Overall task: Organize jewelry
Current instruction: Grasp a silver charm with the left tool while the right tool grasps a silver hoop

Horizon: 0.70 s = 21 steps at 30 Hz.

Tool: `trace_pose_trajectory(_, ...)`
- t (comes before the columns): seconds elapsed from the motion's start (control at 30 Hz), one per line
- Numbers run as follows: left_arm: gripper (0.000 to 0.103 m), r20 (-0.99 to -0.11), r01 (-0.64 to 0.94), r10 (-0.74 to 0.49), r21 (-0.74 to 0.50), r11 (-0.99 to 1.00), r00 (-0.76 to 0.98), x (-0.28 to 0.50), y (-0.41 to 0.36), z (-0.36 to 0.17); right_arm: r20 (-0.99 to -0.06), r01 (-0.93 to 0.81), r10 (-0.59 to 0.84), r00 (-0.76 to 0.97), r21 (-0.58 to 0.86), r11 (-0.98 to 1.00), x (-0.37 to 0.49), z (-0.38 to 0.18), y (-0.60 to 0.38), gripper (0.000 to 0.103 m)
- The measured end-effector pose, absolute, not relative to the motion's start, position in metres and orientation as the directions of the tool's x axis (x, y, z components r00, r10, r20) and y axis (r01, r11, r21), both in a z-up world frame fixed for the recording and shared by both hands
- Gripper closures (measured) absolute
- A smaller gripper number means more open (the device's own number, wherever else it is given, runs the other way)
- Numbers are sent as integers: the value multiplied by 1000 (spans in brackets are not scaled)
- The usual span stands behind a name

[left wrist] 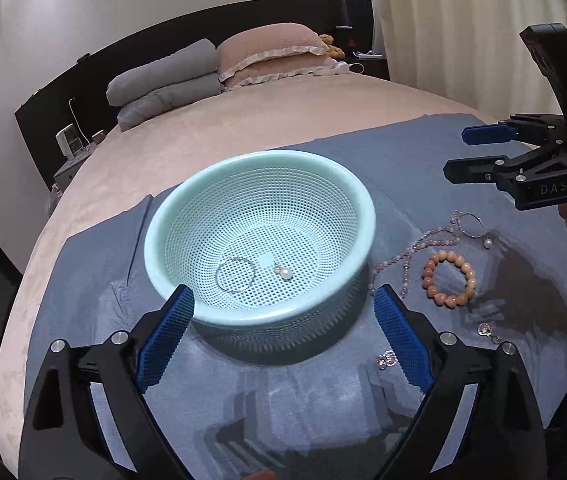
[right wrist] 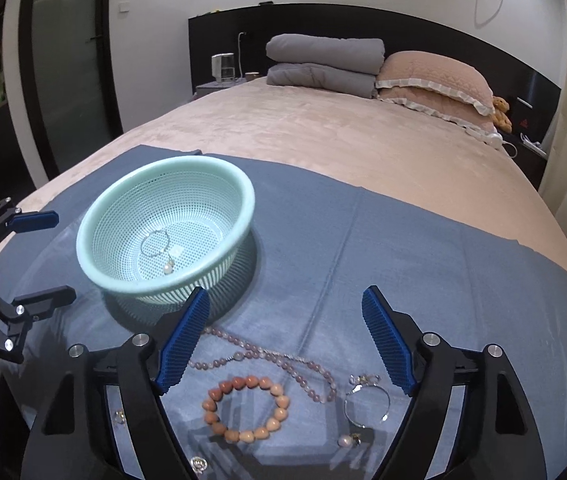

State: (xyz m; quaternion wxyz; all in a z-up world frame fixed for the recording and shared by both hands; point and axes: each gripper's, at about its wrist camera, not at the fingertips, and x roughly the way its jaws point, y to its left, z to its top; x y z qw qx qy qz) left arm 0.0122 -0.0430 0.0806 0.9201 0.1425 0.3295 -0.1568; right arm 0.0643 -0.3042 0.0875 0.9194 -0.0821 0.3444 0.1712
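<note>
A mint mesh basket [left wrist: 259, 157] stands on a blue cloth [left wrist: 403, 168] on the bed. Inside it lie a thin silver bracelet [left wrist: 219, 276] and its pearl [left wrist: 286, 273]. My left gripper [left wrist: 283, 296] is open just in front of the basket, nothing between its fingers. To the basket's right lie an orange bead bracelet [right wrist: 209, 400], a pink bead necklace [right wrist: 243, 356], a silver bangle [right wrist: 347, 408] and a loose pearl [right wrist: 345, 440]. Above these my right gripper [right wrist: 284, 294] hangs open and empty. Each gripper shows in the other's view: right [left wrist: 457, 153], left [right wrist: 63, 255].
Small silver charms [left wrist: 387, 359] [left wrist: 485, 330] lie on the cloth near its front edge. Grey folded bedding [right wrist: 323, 64] and pink pillows [right wrist: 431, 76] sit at the dark headboard. A nightstand with a small appliance [right wrist: 222, 67] stands at the bed's far left corner.
</note>
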Motion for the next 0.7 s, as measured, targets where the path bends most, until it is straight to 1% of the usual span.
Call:
trace_pose_trajectory(0.17,13,-663,415,-213,161,896,718,-3,-64,66,-670,-321,225,707,-21,947,53,74,-333,19)
trace_pose_trajectory(0.43,12,-702,459,-244,133,878,670,-8,-94,32,-716,-222,167,678,17,975,54,30,-383,19)
trace_pose_trajectory(0.63,12,-721,439,-233,110,892,653,0,-101,12,-742,-200,163,650,40,979,69,3,-394,19)
trace_pose_trajectory(0.7,12,-735,437,-225,106,893,640,4,-101,5,-748,-206,174,640,52,977,75,-4,-393,22)
